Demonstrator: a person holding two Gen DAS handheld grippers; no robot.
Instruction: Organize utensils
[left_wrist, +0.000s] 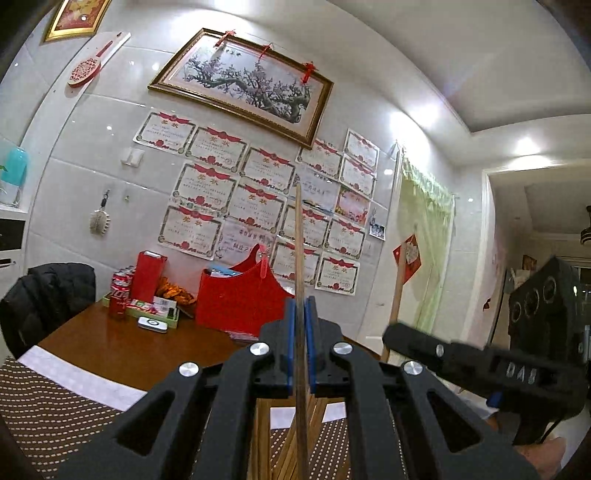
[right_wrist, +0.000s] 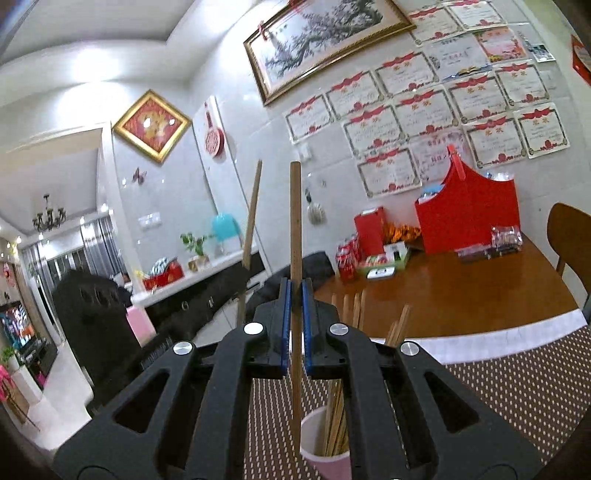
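Note:
My left gripper (left_wrist: 301, 306) is shut on one wooden chopstick (left_wrist: 299, 240), which stands upright between the blue pads. Beneath it several more chopsticks (left_wrist: 284, 443) stand in a bundle; what holds them is hidden in this view. My right gripper (right_wrist: 295, 291) is shut on a second upright chopstick (right_wrist: 294, 221), with its lower end over a pink cup (right_wrist: 325, 458) holding several chopsticks (right_wrist: 336, 417). In the left wrist view the right gripper (left_wrist: 395, 334) is close by on the right. In the right wrist view the left gripper's chopstick (right_wrist: 253, 210) rises just to the left.
A dotted brown placemat (right_wrist: 517, 387) covers the near part of the wooden table (right_wrist: 461, 295). At the far end stand a red box (left_wrist: 240, 295), cola cans (left_wrist: 120, 295) and a small tray of packets (right_wrist: 388, 258). A black jacket (left_wrist: 48, 295) hangs on a chair at the left, and a wooden chair (right_wrist: 569, 236) stands at the right.

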